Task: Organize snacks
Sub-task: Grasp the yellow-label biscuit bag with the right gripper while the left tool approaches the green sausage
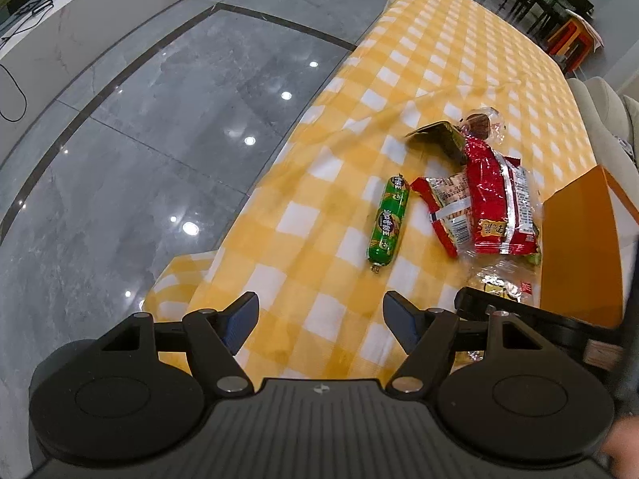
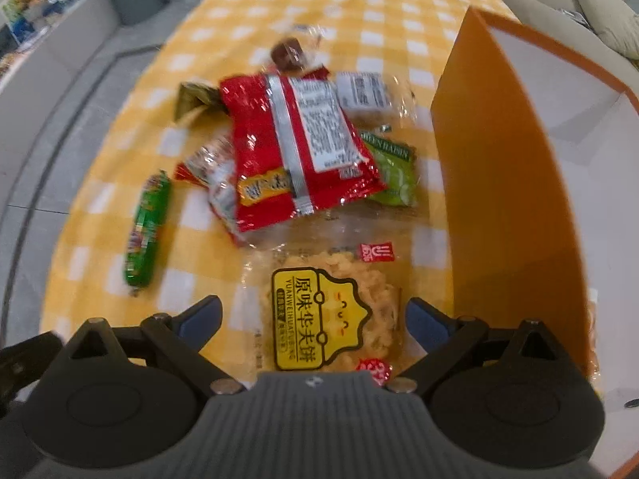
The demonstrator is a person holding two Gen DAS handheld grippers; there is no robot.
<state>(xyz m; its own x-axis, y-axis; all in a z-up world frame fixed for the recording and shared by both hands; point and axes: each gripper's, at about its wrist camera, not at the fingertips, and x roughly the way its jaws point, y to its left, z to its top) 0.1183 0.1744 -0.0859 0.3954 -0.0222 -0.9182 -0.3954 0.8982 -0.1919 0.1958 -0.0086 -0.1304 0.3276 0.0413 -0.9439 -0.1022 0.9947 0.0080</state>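
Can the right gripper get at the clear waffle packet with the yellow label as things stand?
Probably yes. The right gripper is open, its fingers either side of the clear waffle packet with the yellow label, nothing lying on it. The orange box stands close on the right but leaves room.

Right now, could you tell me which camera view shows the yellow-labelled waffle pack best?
The right wrist view: the waffle pack lies whole between the open right gripper fingers, label legible. The left wrist view shows only a corner of it behind the gripper.
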